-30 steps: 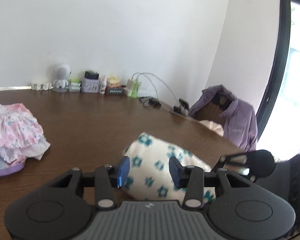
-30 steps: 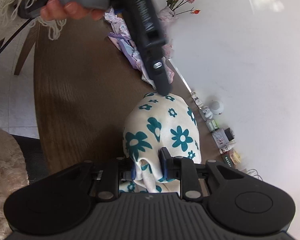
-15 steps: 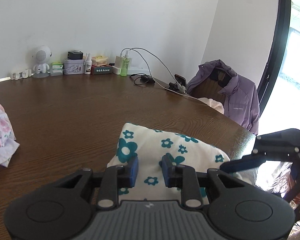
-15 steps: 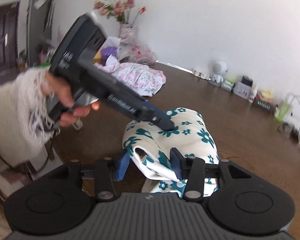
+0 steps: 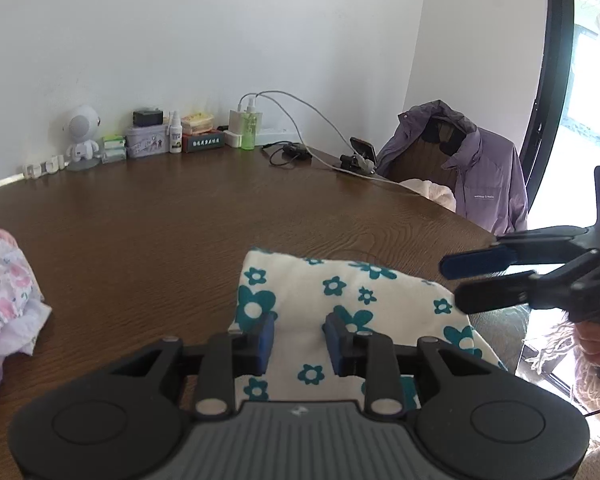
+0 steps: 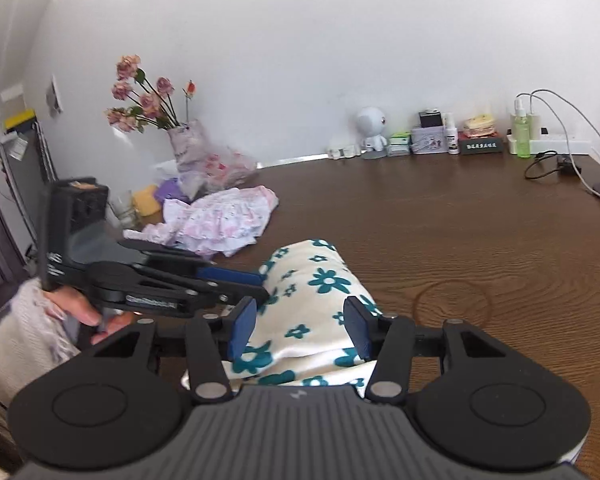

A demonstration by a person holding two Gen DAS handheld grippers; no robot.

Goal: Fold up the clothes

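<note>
A folded cream cloth with teal flowers point(image 5: 340, 300) lies on the brown wooden table point(image 5: 140, 240) near its front edge; it also shows in the right wrist view point(image 6: 316, 304). My left gripper point(image 5: 299, 338) is open and empty, its blue pads just above the cloth's near part. My right gripper point(image 6: 300, 330) is open and empty over the cloth's near end. In the left wrist view the right gripper point(image 5: 472, 280) hovers at the cloth's right edge. In the right wrist view the left gripper point(image 6: 252, 284) is at the cloth's left side.
A pink floral garment pile point(image 6: 220, 220) lies at the table's left point(image 5: 0, 304). Small bottles, boxes and a white robot figure point(image 5: 82, 136) line the back wall. Cables and a phone point(image 5: 360, 152) lie at the back right. A purple jacket point(image 5: 480, 176) hangs on a chair. A flower vase point(image 6: 188, 144) stands at the far left.
Both grippers have opened and let go of the flowered cloth, which now lies flat and folded on the table. The right gripper has drawn back to the cloth's end.
</note>
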